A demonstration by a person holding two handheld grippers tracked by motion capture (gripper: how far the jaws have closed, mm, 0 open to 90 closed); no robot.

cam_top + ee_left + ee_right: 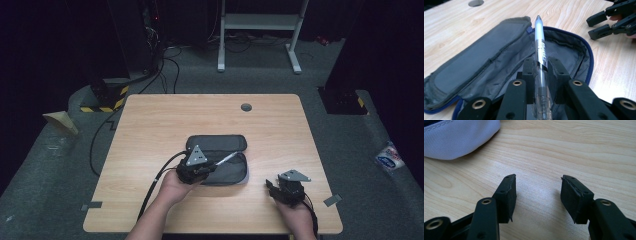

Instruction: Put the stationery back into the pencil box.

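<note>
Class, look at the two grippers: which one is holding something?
The left gripper, clamped on the pen over the open pencil case; the right gripper stands open, empty.

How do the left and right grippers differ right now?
The left gripper is shut on a pen; the right gripper is open, nothing between its fingers. The left hangs over the open pencil case; the right sits over bare table beside it. Both are black and hand-held.

Wooden table (pixel 150 125) sitting on grey carpet; open pencil case (pixel 220 150) lying near centre; round cable hole (pixel 246 107) showing at twelve o'clock.
</note>
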